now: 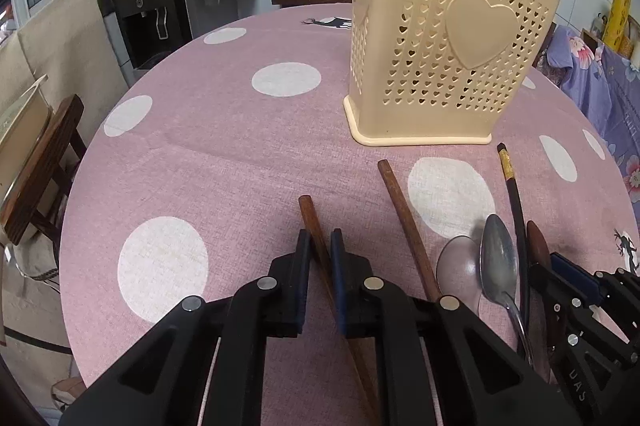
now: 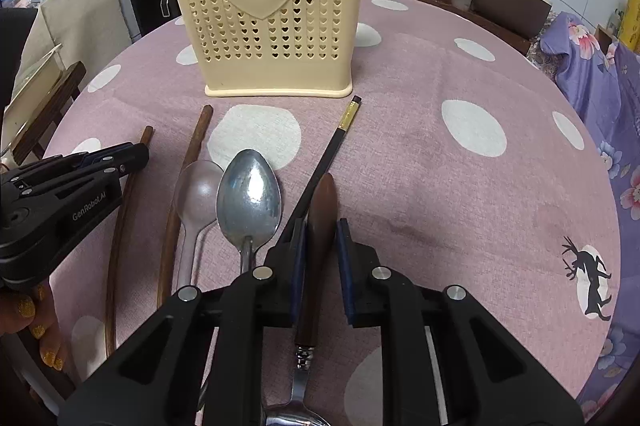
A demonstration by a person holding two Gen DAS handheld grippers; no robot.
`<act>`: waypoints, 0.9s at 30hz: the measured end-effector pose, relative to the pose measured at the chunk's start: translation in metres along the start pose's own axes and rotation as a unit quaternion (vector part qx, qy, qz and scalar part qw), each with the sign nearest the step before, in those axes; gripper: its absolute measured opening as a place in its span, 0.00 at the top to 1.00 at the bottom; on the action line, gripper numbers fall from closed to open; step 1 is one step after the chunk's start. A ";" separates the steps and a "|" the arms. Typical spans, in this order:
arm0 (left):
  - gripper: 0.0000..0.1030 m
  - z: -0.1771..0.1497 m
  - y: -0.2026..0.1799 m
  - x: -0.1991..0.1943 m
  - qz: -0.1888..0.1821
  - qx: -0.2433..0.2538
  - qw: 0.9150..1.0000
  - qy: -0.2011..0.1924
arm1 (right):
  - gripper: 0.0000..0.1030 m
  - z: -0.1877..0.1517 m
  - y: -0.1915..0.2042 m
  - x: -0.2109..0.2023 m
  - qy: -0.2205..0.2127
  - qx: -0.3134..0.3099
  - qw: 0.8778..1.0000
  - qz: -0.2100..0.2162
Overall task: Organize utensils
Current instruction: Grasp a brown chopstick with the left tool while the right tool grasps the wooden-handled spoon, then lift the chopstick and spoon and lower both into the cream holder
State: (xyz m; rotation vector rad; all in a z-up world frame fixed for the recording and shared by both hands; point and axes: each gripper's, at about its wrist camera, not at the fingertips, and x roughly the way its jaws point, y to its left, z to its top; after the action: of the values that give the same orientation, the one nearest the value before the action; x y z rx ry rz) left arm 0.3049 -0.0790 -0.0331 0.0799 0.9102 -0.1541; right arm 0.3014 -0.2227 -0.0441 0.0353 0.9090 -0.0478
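My left gripper (image 1: 320,240) is shut on a brown wooden chopstick (image 1: 310,214) that lies on the table; its tip pokes out past the pads. In the right wrist view the left gripper (image 2: 138,152) grips the same chopstick (image 2: 116,246). My right gripper (image 2: 320,226) is shut on the dark wooden handle (image 2: 322,210) of a metal utensil, whose metal end is hidden under the gripper. A second brown chopstick (image 2: 188,178), a clear plastic spoon (image 2: 196,194), a metal spoon (image 2: 248,194) and a black chopstick (image 2: 332,146) lie between the grippers. Behind them stands the cream utensil holder (image 2: 272,10).
The round table wears a pink cloth with white dots (image 1: 224,154). A wooden chair (image 1: 44,178) stands off its left edge and purple floral fabric (image 2: 592,74) hangs at the right. A hand with yellow nails (image 2: 44,326) holds the left gripper.
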 end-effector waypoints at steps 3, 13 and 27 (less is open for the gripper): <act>0.89 -0.001 -0.001 0.000 0.002 0.002 1.000 -0.003 | 0.84 0.000 -0.001 0.000 -0.003 -0.001 1.000 0.002; 0.90 -0.001 0.004 -0.001 -0.021 -0.017 1.000 0.000 | 0.85 -0.006 -0.007 -0.012 -0.027 0.007 1.000 0.013; 0.91 0.006 0.015 -0.050 -0.077 -0.037 0.995 -0.059 | 0.85 0.001 -0.034 -0.066 -0.082 0.031 0.995 0.052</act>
State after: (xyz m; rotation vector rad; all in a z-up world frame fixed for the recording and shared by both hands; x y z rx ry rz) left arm 0.2816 -0.0605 0.0098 -0.0676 0.8034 -0.2657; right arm 0.2598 -0.2552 0.0087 0.1340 0.7409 0.0183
